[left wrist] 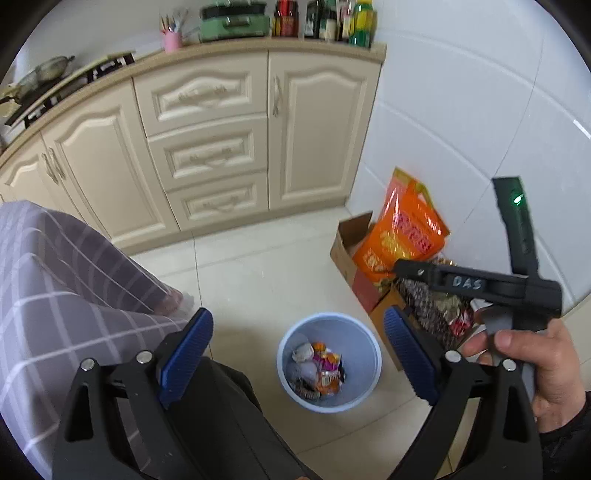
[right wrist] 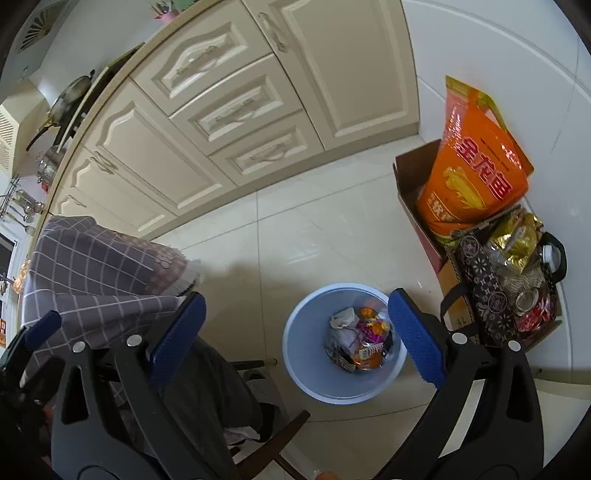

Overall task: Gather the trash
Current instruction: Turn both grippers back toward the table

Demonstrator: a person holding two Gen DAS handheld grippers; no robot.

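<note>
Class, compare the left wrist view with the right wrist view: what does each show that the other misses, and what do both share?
Only the left wrist view shows the bottles and green appliance on the counter, plus the person's right hand. Only the right wrist view shows the range hood and hanging utensils. Both show the blue trash bin, the orange bag, cream cabinets, and open, empty claws.
</note>
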